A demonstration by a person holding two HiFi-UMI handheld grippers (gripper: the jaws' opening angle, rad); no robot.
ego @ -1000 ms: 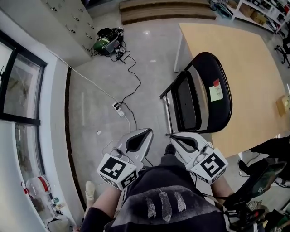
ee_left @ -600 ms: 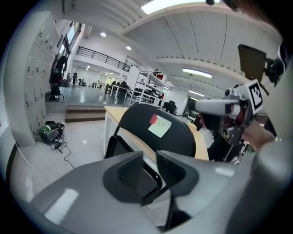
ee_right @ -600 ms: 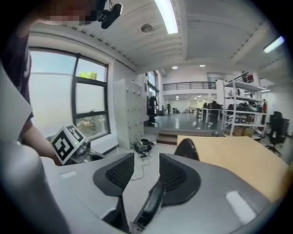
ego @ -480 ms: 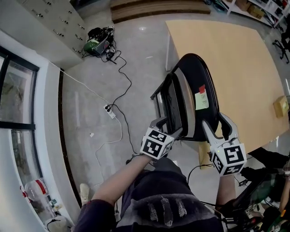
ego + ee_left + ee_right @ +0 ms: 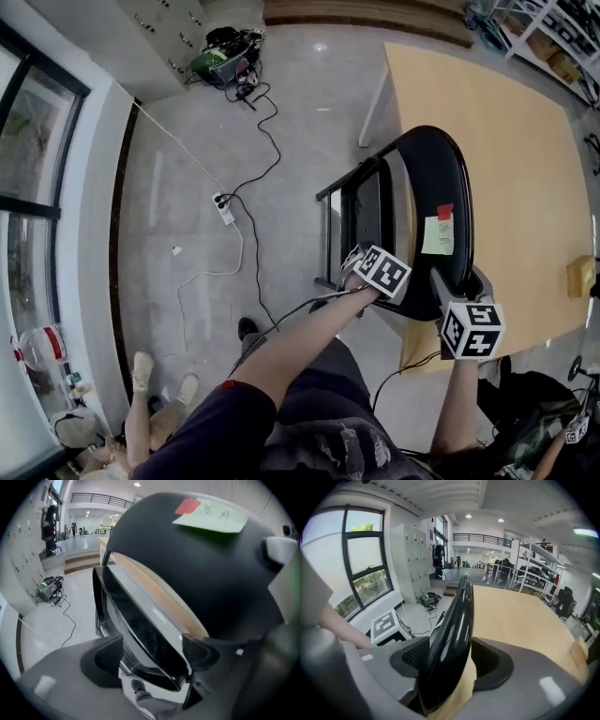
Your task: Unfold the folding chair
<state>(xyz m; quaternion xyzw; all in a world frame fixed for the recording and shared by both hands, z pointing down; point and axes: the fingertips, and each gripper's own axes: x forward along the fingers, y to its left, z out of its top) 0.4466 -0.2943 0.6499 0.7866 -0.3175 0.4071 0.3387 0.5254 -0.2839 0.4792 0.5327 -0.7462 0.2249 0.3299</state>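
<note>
Head view: the black metal-framed folding chair point(image 5: 427, 187) stands folded on the grey concrete floor point(image 5: 281, 141), at the edge of the pale wooden surface point(image 5: 506, 112); a yellow-green sticky note with a red tab point(image 5: 437, 232) is on its backrest; a white power strip point(image 5: 223, 208) with trailing cables lies on the floor well apart to the left; the left gripper point(image 5: 354, 255) is at the seat side, the right gripper point(image 5: 457, 279) at the backrest's near rim.

Left gripper view: the jaws have just been opening and stand wide apart; the folded black seat panel point(image 5: 140, 630) passes between them, unclamped; the backrest point(image 5: 211, 573) fills the view behind.

Right gripper view: the jaws have just been opening and stand apart; the backrest's glossy edge point(image 5: 452, 634) rises between them, not gripped; the surface lies right behind, and the left gripper's marker cube point(image 5: 386, 623) is to the left.
</note>
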